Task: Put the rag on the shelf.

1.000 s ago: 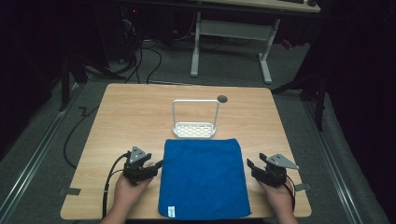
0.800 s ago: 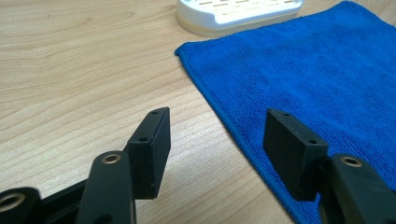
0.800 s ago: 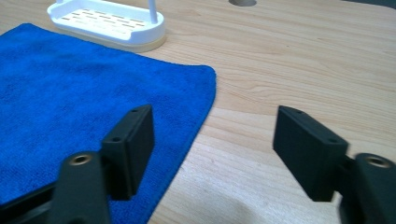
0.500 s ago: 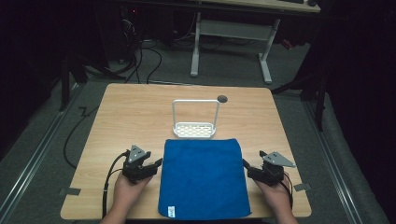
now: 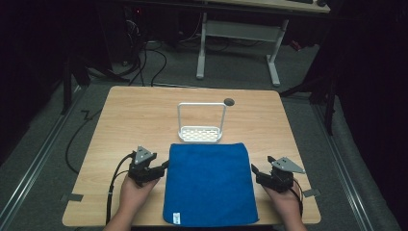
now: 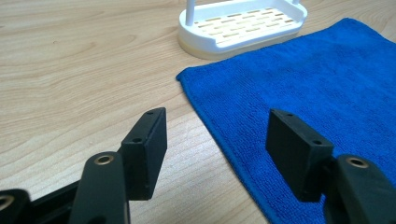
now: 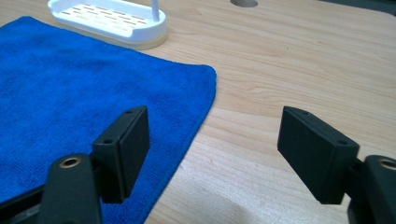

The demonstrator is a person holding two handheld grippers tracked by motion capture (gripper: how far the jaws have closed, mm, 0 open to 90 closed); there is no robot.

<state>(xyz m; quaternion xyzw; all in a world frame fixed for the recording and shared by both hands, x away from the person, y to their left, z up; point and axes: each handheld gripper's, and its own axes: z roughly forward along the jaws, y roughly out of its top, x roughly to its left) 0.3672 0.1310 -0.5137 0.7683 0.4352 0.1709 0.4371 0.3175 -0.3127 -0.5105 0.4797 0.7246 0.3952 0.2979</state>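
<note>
A blue towel [image 5: 209,183] lies flat on the wooden table [image 5: 130,120], near the front edge. My left gripper [image 5: 163,168] sits at the towel's left edge. Its jaws have just been opening and straddle the edge of the towel [image 6: 303,79] without pressing it; the left gripper [image 6: 219,140] is open. My right gripper [image 5: 255,171] is at the towel's right edge. Its jaws have just been closing a little but stand wide apart, over the border of the towel [image 7: 70,79] and bare wood. Nothing is gripped by the right gripper [image 7: 215,144].
A white slotted rack [image 5: 201,134] with a tall wire handle stands just behind the towel's far edge, and shows as the rack [image 6: 243,23] and the rack [image 7: 112,21] in the gripper views. A round hole [image 5: 229,101] is in the tabletop behind it. Desk legs and cables lie on the floor beyond.
</note>
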